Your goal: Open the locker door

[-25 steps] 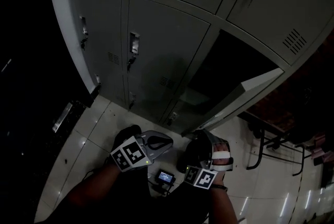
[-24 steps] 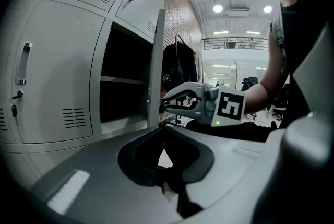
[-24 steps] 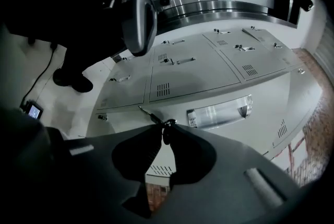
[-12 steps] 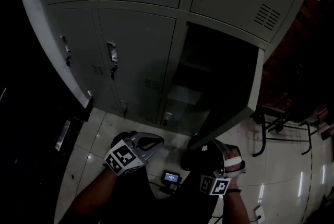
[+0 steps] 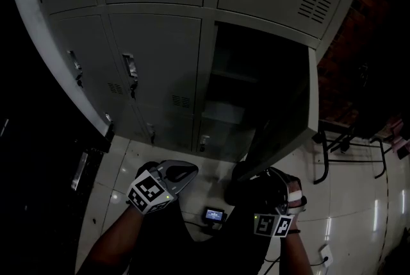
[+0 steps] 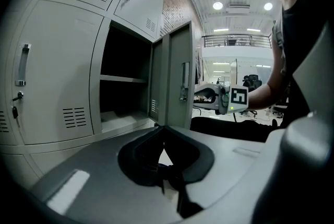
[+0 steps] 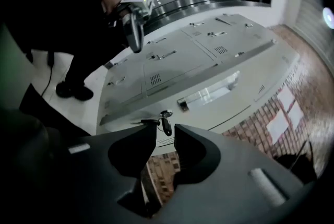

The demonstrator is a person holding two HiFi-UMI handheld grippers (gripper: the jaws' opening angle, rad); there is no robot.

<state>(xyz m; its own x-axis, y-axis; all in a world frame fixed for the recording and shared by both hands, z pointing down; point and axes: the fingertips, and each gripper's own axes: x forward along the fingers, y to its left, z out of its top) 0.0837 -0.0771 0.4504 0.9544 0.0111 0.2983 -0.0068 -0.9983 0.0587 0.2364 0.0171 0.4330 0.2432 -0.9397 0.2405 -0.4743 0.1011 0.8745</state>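
The grey locker door stands swung out to the right, leaving the dark compartment with its shelf exposed. My right gripper sits low by the door's bottom corner. In the right gripper view its jaws are opening, the pads apart and pressing on nothing. The key with its dark fob hangs just beyond the tips, and the door handle lies past it. My left gripper hovers over the floor left of the door, shut and empty. The left gripper view shows the door edge-on beside the right gripper.
Neighbouring lockers to the left and above are shut, with handles and keys. A metal chair frame stands right of the door before a brick wall. A small lit device with a cable lies on the tiled floor.
The door has swung much further out, from slanting across the opening to nearly edge-on. The right gripper went with it, right and down. The left gripper hardly moved.
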